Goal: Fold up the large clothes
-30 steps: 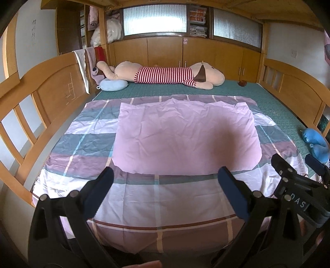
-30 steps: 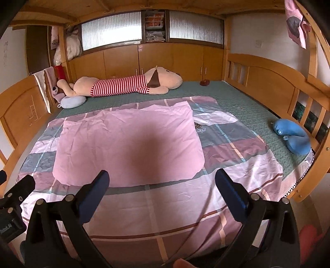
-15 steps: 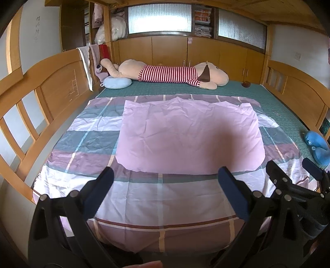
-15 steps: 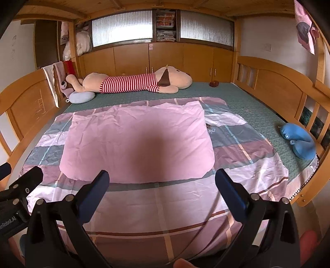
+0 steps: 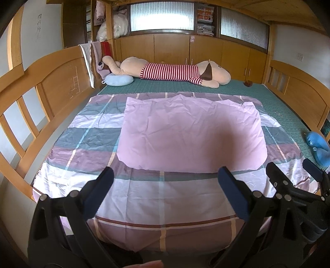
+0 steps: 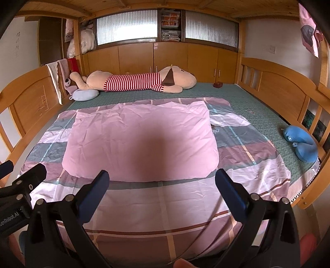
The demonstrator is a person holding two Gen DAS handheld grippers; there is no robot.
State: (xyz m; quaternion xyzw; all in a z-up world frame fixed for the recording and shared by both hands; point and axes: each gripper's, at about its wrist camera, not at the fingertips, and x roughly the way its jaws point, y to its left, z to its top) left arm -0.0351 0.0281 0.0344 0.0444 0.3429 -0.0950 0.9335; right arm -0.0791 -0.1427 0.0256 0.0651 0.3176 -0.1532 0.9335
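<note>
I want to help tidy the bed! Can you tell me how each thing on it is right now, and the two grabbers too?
pink cloth: spread flat, wrinkled, unfolded.
plaid sheet: spread under it, near edge hanging over.
plush dog: lying on its side.
blue neck pillow: lying by the rail.
left gripper: open, empty.
right gripper: open, empty.

Soft daylight comes in through the ribbed windows (image 5: 163, 17) high on the back wall, and they glow bright white. The room is fairly bright. A big dark shadow lies on the middle of the pink cloth (image 6: 142, 142). Both pictures are sharp, but the fisheye bends the bed rails (image 5: 31, 96), and the corners go black.
</note>
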